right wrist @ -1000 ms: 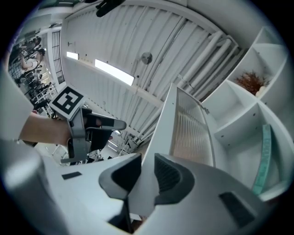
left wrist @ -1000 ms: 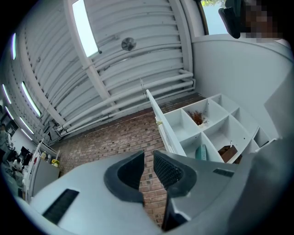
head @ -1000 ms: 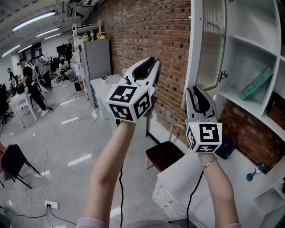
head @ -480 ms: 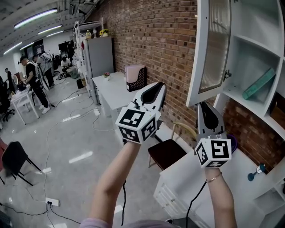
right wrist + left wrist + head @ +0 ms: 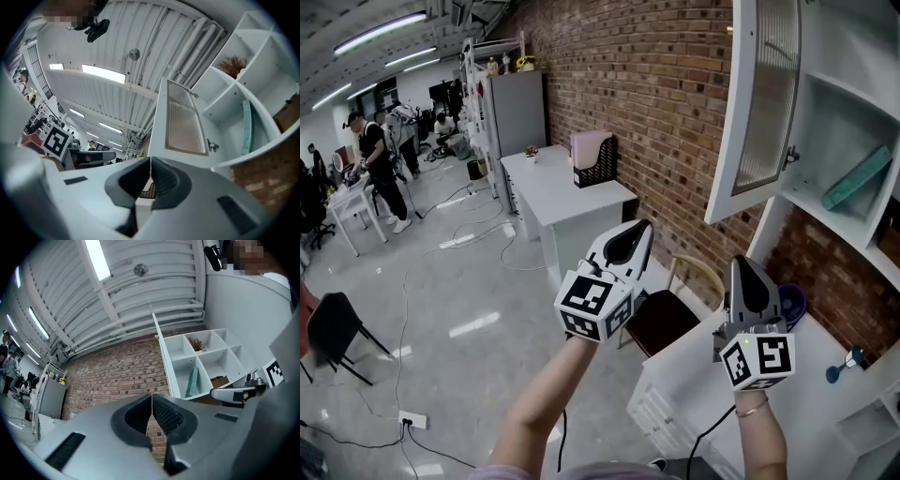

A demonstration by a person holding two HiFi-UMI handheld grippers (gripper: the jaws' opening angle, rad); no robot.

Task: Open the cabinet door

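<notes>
The white cabinet door (image 5: pixel 764 103) with its ribbed glass pane stands swung open from the shelf unit (image 5: pixel 862 56) at upper right. A teal book (image 5: pixel 858 178) leans inside. My left gripper (image 5: pixel 642 230) is held in mid-air below and left of the door, touching nothing. Its jaws are closing, tips all but together with nothing between them. My right gripper (image 5: pixel 742 264) hangs under the door's lower edge, shut and empty. The left gripper view shows the door (image 5: pixel 161 357) edge-on above the left gripper (image 5: pixel 151 397). In the right gripper view the door (image 5: pixel 180 122) rises above the right gripper (image 5: pixel 150 161).
A brick wall (image 5: pixel 656 103) runs behind. Below are a white desk (image 5: pixel 562 192) with a black file holder (image 5: pixel 592 159), a dark chair (image 5: pixel 661 319) and a white counter (image 5: pixel 806 403) with a purple bowl (image 5: pixel 789 302). People (image 5: pixel 375 159) stand far left.
Both grippers have sunk from beside the door to below it. Their jaws have gone from apart to together. The door has stayed open.
</notes>
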